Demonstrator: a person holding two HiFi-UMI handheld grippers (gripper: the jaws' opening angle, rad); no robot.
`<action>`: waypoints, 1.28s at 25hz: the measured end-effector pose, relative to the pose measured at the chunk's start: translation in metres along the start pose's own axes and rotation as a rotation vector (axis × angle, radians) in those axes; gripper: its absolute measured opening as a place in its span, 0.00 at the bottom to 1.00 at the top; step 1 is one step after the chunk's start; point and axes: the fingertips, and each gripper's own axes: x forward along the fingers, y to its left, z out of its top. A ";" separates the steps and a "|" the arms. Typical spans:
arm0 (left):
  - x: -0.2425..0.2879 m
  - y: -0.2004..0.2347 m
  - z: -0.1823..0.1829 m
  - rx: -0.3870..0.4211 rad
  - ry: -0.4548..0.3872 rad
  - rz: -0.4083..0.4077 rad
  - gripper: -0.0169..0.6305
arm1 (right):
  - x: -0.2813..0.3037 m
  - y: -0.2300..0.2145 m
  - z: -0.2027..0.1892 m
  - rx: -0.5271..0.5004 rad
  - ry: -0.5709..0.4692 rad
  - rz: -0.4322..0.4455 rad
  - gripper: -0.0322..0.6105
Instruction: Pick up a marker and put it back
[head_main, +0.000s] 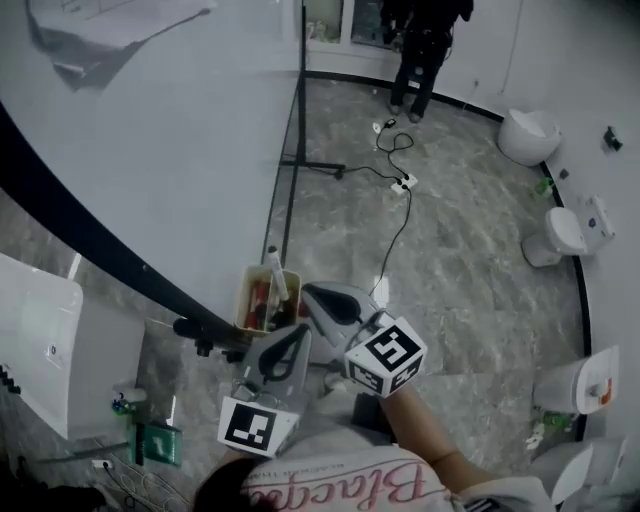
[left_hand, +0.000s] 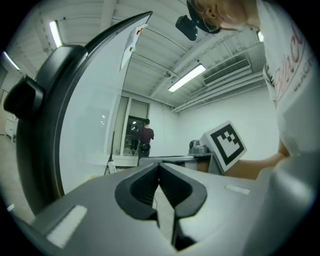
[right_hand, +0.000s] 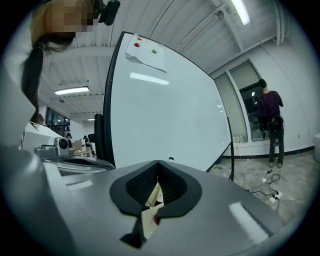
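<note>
A tan marker box hangs at the whiteboard's lower edge. It holds several markers; a white marker sticks up out of it, and red ones lie beside it. My right gripper is shut and empty, its tips just right of the box. In the right gripper view the jaws meet, and the box shows in the gap below them. My left gripper is also shut with nothing in it, just below the box. In the left gripper view its jaws are pressed together.
The whiteboard's stand leg reaches out over the marble floor. A cable with a power strip lies farther off, near a person standing at the far wall. White seats line the right side. A white device stands at left.
</note>
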 end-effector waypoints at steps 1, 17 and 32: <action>0.001 0.005 0.001 -0.006 -0.004 0.036 0.02 | 0.005 -0.001 0.000 0.004 0.007 0.028 0.05; -0.004 0.060 0.012 -0.031 -0.075 0.434 0.02 | 0.092 -0.020 -0.028 0.144 0.170 0.333 0.23; -0.010 0.066 0.016 -0.061 -0.103 0.406 0.02 | 0.090 -0.011 -0.009 0.169 0.124 0.349 0.16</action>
